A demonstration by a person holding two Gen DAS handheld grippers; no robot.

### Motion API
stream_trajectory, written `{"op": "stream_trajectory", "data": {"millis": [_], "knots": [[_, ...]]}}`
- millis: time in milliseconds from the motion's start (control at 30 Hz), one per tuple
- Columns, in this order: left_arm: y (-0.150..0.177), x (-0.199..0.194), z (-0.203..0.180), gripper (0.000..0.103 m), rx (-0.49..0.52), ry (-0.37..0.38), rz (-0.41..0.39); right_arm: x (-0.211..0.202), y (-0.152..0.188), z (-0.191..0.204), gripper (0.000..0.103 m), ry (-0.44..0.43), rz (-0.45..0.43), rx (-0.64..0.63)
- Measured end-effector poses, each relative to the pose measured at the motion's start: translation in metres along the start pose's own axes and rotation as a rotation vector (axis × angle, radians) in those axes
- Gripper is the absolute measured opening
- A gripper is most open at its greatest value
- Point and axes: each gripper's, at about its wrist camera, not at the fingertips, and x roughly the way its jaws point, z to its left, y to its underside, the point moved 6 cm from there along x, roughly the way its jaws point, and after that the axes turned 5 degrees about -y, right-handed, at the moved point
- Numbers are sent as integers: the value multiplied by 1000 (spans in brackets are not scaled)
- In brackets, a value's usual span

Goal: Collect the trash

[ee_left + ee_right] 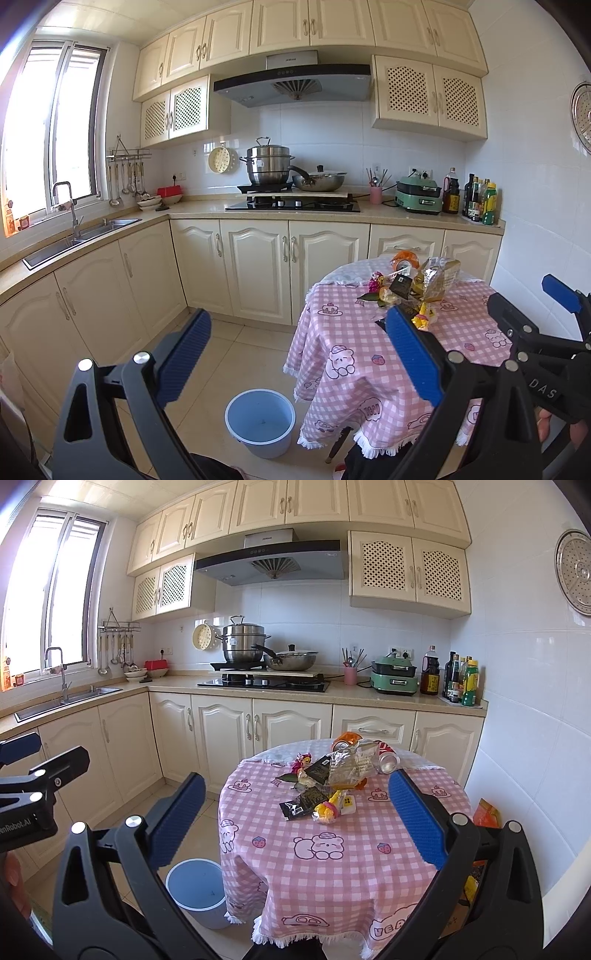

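Observation:
A pile of trash [332, 775] lies on the far half of a round table with a pink checked cloth [332, 867]: crumpled cans, a clear plastic bag, black wrappers and yellow and pink candy wrappers. The pile also shows in the left wrist view [410, 288]. A light blue bin [260, 421] stands on the floor left of the table, also in the right wrist view [195, 890]. My left gripper [299, 354] is open and empty, held over the floor and the table's left edge. My right gripper [295, 823] is open and empty, near the table's front.
Cream kitchen cabinets [255, 266] run behind the table, with a stove [291, 203], pots and bottles on the counter. A sink [81, 236] is at the left. A white tiled wall [535, 738] stands close on the table's right. An orange packet [487, 812] lies beyond the right edge.

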Motion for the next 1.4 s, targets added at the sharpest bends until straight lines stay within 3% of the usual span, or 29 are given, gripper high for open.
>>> {"op": "stream_trajectory", "data": {"millis": [1033, 1400], "knots": [[6, 7, 0, 94, 11, -5, 23, 10, 8, -2, 97, -2, 28, 10], [27, 56, -5, 94, 7, -6, 136, 43, 26, -31, 97, 8, 105, 49]]}}
